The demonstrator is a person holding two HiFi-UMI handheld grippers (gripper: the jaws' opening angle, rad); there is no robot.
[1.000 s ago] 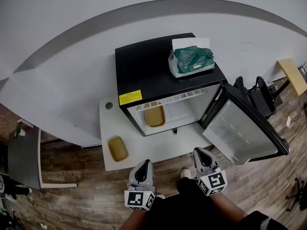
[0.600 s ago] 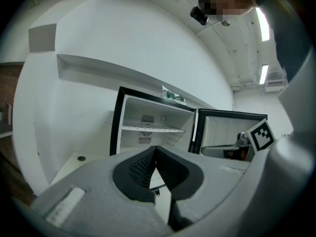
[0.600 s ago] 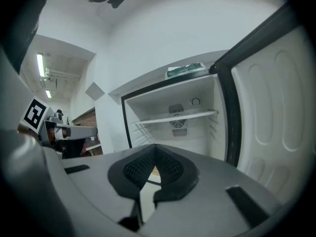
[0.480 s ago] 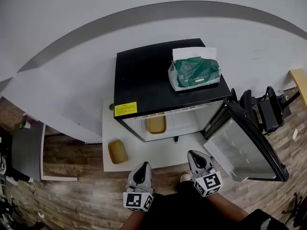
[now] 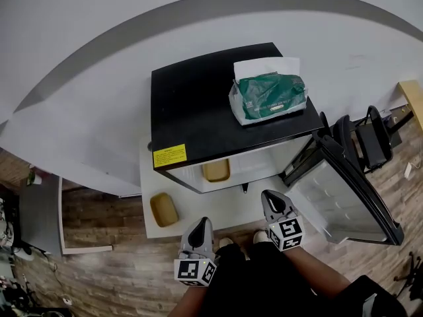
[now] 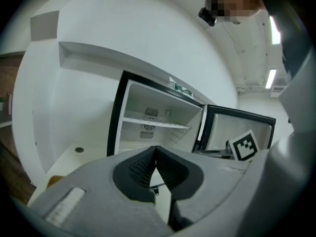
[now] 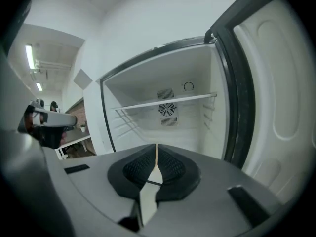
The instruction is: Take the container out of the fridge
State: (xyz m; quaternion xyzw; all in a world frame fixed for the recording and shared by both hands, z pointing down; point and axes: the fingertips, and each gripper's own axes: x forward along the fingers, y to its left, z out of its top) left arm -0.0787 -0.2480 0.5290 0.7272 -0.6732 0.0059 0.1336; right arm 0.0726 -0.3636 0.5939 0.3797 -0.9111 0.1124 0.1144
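Two tools hang low and close to the person, well short of the fridge. The left tool (image 5: 197,226) and the right tool (image 5: 271,197) each have their jaws pressed together with nothing between them.

Just beyond them lies the low white table (image 5: 198,211) that carries the fridge. A spare tan tub (image 5: 163,209) sits on it outside, to the left of the opening. The thing to fetch is the tan container (image 5: 216,170) on the floor of the black mini fridge (image 5: 198,104), towards the left of the compartment and below the wire shelf (image 7: 168,101). The fridge door (image 5: 350,190) stands swung wide to the right, so the way in looks free. Farthest back, a green tissue pack (image 5: 268,98) rests on the fridge's top.

The step in hand looks like the approach.
- Spread one tool's jaws before it goes in.
- Come in low under the shelf.
- Take the container squarely by its near rim, so it slides out level rather than tipping.

The left tool seems better lined up with it. The right is nearer the door and could clip it.
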